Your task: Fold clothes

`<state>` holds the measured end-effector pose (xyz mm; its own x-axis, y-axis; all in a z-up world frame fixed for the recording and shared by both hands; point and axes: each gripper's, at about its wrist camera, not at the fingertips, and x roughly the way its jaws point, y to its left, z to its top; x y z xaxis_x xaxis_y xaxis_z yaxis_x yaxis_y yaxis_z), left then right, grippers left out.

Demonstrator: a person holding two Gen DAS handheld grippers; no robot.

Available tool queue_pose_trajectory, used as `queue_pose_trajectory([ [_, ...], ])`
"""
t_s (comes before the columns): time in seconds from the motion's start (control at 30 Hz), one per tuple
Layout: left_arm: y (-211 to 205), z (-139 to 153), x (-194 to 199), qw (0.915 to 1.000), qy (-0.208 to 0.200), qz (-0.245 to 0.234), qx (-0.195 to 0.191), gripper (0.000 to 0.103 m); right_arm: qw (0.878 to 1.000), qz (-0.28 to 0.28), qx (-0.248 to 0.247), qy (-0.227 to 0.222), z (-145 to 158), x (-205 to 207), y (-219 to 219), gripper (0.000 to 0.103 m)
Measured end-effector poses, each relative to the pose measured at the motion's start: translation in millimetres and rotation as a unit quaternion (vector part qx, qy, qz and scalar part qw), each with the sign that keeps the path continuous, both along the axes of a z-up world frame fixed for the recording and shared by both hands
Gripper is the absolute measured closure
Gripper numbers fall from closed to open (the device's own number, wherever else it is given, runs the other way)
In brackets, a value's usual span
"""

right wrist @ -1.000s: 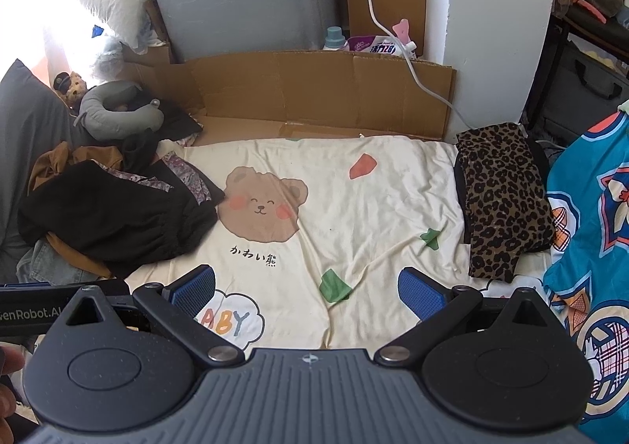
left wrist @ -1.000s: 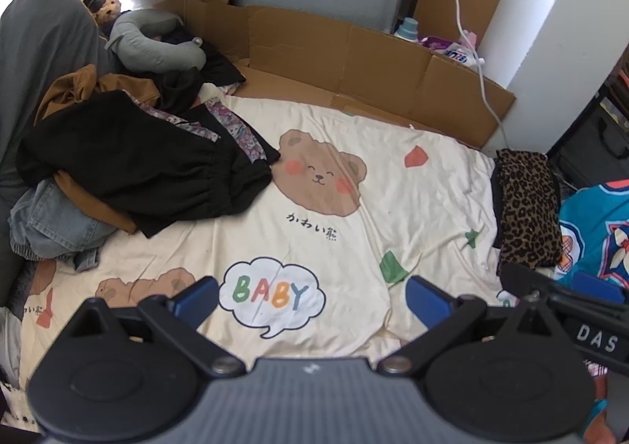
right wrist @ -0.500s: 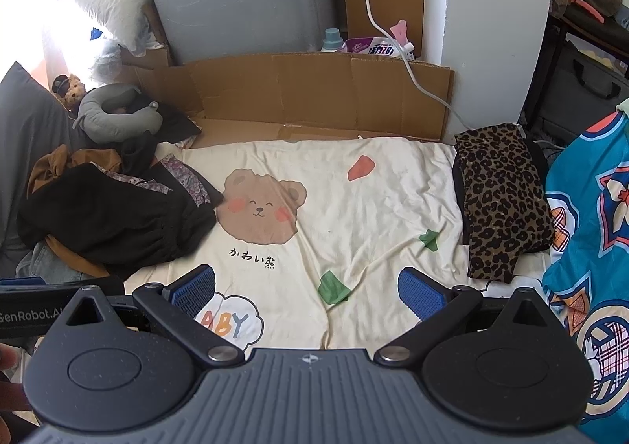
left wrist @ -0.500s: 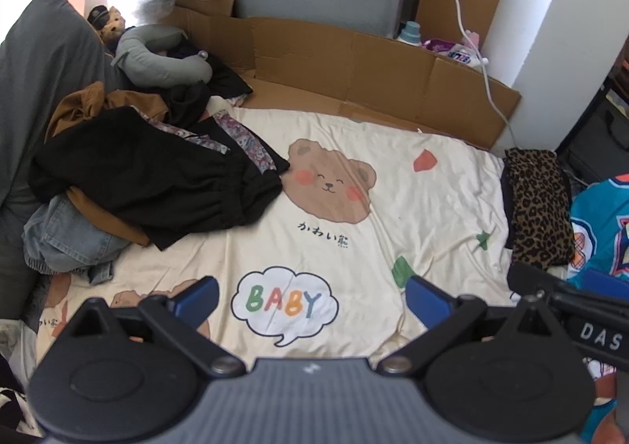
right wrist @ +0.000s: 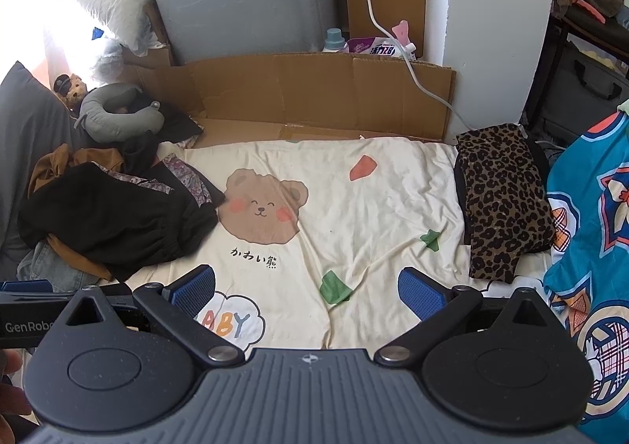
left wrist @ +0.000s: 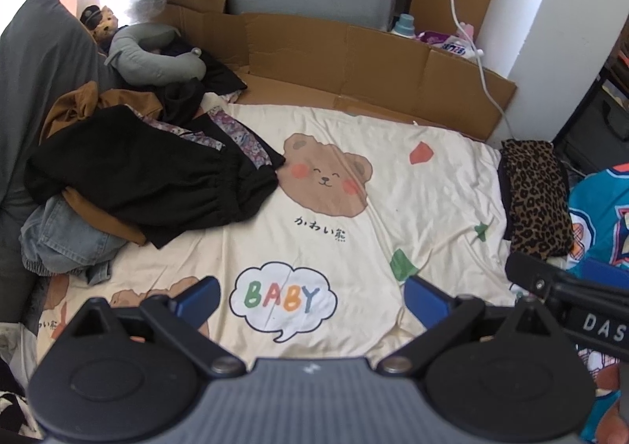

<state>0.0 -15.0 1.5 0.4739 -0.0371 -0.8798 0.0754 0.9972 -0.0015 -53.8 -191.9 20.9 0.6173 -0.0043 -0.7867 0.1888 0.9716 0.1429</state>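
A heap of unfolded clothes lies at the left of the cream bear-print sheet (left wrist: 393,208): a black garment (left wrist: 145,177) (right wrist: 106,220) on top, brown and floral pieces beneath, jeans (left wrist: 63,243) at the near left. A folded leopard-print garment (left wrist: 534,196) (right wrist: 503,200) rests at the sheet's right edge. My left gripper (left wrist: 310,296) hovers open over the "BABY" print, holding nothing. My right gripper (right wrist: 306,288) is open too, above the sheet's near middle, empty. Each gripper shows at the edge of the other's view.
A grey neck pillow (left wrist: 153,59) (right wrist: 114,114) and a small teddy (right wrist: 72,88) sit at the back left. Cardboard (right wrist: 326,94) lines the back, with a white cable (right wrist: 393,43) over it. A teal patterned blanket (right wrist: 589,239) lies at the right, a grey cushion (left wrist: 35,63) at the left.
Both grippers have drawn back and up slightly, so more of the sheet and room shows. Their jaws stay open and no garment has moved.
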Motion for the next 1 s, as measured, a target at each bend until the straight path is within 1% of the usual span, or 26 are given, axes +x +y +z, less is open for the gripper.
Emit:
queue_pose_trajectory([
  [0.27, -1.0, -1.8, 1.2, 1.0, -0.002, -0.006, -0.002, 0.002, 1.0, -0.001, 0.002, 0.001, -0.9, 0.7, -0.6, 0.001],
  [0.43, -1.9, -10.2, 10.1, 0.9999, -0.004, -0.012, -0.01, 0.002, 1.0, -0.008, 0.002, -0.001, -0.2, 1.0, -4.4, 0.001],
  [0.5, -2.3, -14.9, 14.4, 0.9999, -0.012, -0.008, -0.002, 0.002, 1.0, -0.012, 0.002, -0.001, -0.9, 1.6, -6.3, 0.001],
  [0.63, -0.9, -25.8, 23.8, 1.0, 0.0, 0.002, -0.003, 0.002, 1.0, -0.018, 0.001, 0.003, -5.2, 3.6, -10.7, 0.001],
  [0.73, -0.8, -31.4, 27.9, 0.9997, 0.02, 0.001, -0.016, 0.002, 1.0, -0.022, 0.004, 0.008, -8.7, 4.9, -14.4, 0.001],
  [0.83, -4.4, -33.7, 29.8, 0.9997, 0.019, -0.007, -0.01, 0.002, 1.0, -0.027, 0.006, 0.008, -9.7, 5.6, -19.0, 0.001],
  [1.0, -6.3, -35.1, 32.6, 0.9998, 0.015, -0.008, -0.013, 0.004, 0.999, -0.038, 0.009, 0.005, -9.6, 10.4, -26.6, 0.001],
])
